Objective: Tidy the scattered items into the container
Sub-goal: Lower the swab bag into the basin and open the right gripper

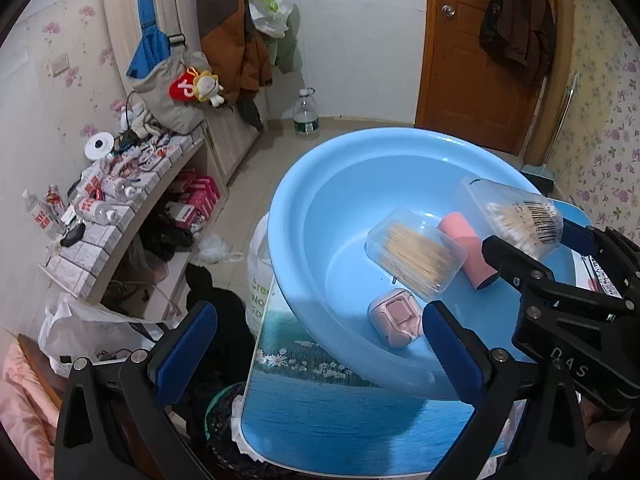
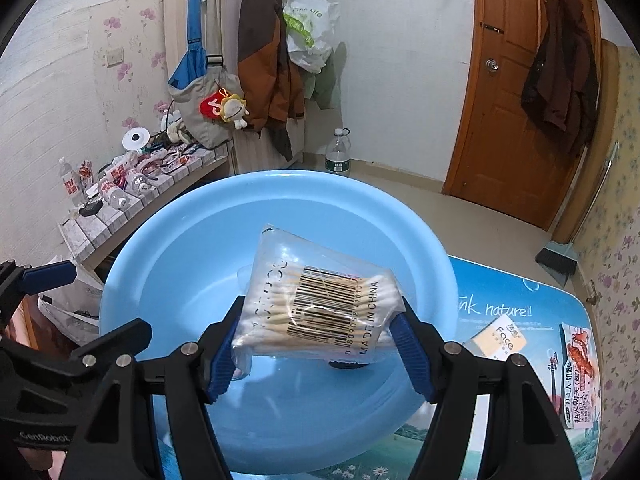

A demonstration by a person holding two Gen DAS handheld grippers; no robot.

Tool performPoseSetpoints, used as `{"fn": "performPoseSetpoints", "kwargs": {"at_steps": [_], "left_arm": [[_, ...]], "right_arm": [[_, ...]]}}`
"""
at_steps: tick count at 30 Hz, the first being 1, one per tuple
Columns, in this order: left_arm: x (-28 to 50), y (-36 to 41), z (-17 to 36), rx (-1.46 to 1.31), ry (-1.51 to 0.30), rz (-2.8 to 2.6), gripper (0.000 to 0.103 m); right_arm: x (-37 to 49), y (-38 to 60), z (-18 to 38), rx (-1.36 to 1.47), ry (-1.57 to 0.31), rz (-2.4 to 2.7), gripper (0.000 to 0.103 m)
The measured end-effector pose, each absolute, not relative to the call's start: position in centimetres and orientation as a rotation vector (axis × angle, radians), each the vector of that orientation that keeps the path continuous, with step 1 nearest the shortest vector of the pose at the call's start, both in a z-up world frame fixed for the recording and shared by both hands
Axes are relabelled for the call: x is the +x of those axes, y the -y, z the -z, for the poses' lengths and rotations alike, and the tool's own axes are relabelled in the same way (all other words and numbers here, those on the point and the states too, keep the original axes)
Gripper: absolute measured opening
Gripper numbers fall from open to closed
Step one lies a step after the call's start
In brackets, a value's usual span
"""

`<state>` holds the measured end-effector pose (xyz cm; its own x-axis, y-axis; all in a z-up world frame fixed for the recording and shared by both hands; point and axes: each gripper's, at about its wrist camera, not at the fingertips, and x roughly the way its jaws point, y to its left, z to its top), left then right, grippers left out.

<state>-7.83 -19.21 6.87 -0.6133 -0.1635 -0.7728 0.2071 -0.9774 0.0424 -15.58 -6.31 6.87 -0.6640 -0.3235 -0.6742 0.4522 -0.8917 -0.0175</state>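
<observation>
A light blue plastic basin (image 1: 304, 216) (image 2: 168, 264) sits on a table with a printed scenery top (image 1: 340, 420). In it lie a clear box of toothpicks (image 1: 416, 258), a pink cylinder (image 1: 472, 252) and a pink earbud case (image 1: 394, 322). My right gripper (image 2: 320, 338) (image 1: 532, 236) is shut on a clear bag of cotton swabs (image 2: 320, 304) (image 1: 516, 214) and holds it above the basin's inside. My left gripper (image 1: 316, 352) is open and empty at the basin's near-left rim.
On the table right of the basin lie a yellow "Face" packet (image 2: 502, 342) and a snack packet (image 2: 580, 376). A cluttered shelf (image 1: 120, 200) stands at the left, with bags (image 1: 92, 332) on the floor. A water bottle (image 1: 306, 114), a door (image 1: 480, 52) and a broom (image 2: 558, 258) are beyond.
</observation>
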Motion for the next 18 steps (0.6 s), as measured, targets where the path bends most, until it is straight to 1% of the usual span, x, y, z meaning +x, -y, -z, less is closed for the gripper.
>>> {"fn": "performPoseSetpoints", "kwargs": {"at_steps": [5, 6, 9, 11, 13, 14, 16, 18], "left_arm": [[-7.7, 19.4, -6.9, 1.259, -0.12, 2.672, 0.103], [-7.8, 19.4, -6.9, 1.257, -0.117, 2.671, 0.103], [-7.8, 19.3, -6.9, 1.26, -0.113, 2.67, 0.103], [-7.7, 19.4, -6.9, 1.26, -0.123, 2.673, 0.103], [-7.6, 19.6, -7.0, 1.252, -0.139, 2.677, 0.103], [-7.5, 19.9, -7.1, 1.245, -0.152, 2.678, 0.103], [-7.3, 20.4, -7.3, 1.23, -0.187, 2.679, 0.103], [-7.1, 20.8, -7.5, 1.213, -0.22, 2.677, 0.103]], "right_arm": [[-15.6, 6.7, -6.9, 0.974, -0.258, 2.522, 0.071], [-15.6, 6.7, -6.8, 0.978, -0.259, 2.523, 0.073], [-15.8, 7.0, -6.7, 0.996, -0.256, 2.525, 0.074], [-15.8, 7.1, -6.7, 0.999, -0.249, 2.526, 0.076], [-15.7, 7.0, -6.8, 0.997, -0.251, 2.538, 0.086], [-15.6, 6.9, -7.0, 0.991, -0.253, 2.548, 0.089], [-15.5, 6.8, -7.2, 0.972, -0.247, 2.566, 0.098], [-15.3, 6.6, -7.6, 0.95, -0.228, 2.569, 0.1]]}}
